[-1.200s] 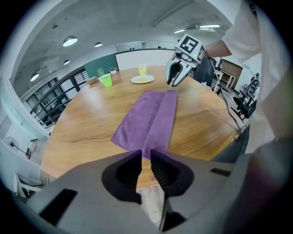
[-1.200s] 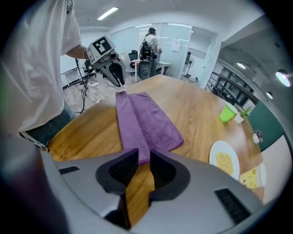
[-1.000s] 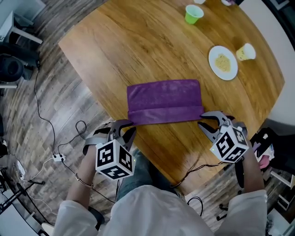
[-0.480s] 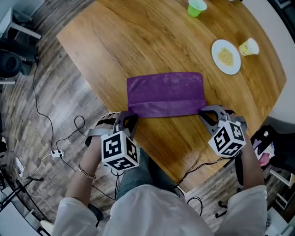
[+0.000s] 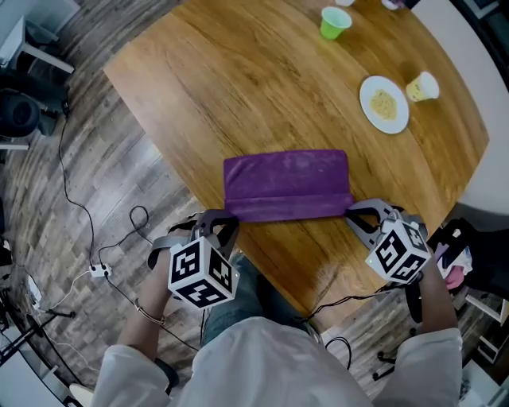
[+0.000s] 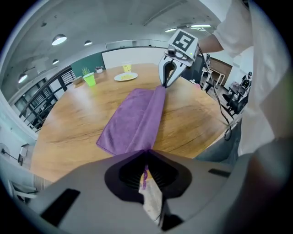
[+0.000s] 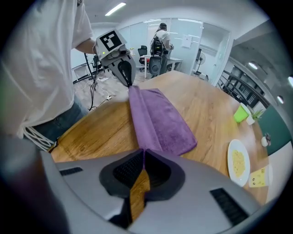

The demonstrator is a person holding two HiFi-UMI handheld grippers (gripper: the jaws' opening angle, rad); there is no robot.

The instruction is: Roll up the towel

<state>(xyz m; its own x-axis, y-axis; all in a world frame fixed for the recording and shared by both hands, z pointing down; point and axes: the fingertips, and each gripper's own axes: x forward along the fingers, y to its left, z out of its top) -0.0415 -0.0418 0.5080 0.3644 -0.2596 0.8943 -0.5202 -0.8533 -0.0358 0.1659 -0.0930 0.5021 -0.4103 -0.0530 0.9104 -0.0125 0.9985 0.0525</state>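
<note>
A purple towel (image 5: 286, 179) lies flat on the wooden table (image 5: 238, 71), with a folded band along its near edge. My left gripper (image 5: 227, 221) is at the near-left corner. Its jaws have just been closing, and a sliver of purple cloth shows pinched between them in the left gripper view (image 6: 145, 153). At the near-right corner, my right gripper (image 5: 351, 210) is shut, and the towel's edge runs into its tips (image 7: 143, 151). Each gripper view looks along the fold to the other gripper.
At the table's far side stand a green cup (image 5: 334, 22), a white plate of yellow food (image 5: 384, 104) and a tipped pale cup (image 5: 422, 87). The table's near edge (image 5: 274, 266) runs just behind both grippers. Cables (image 5: 87, 230) lie on the floor.
Both pairs of jaws stood apart beside the towel's near corners a second ago; now they are closed on those corners. The towel's fold lies much as before.
</note>
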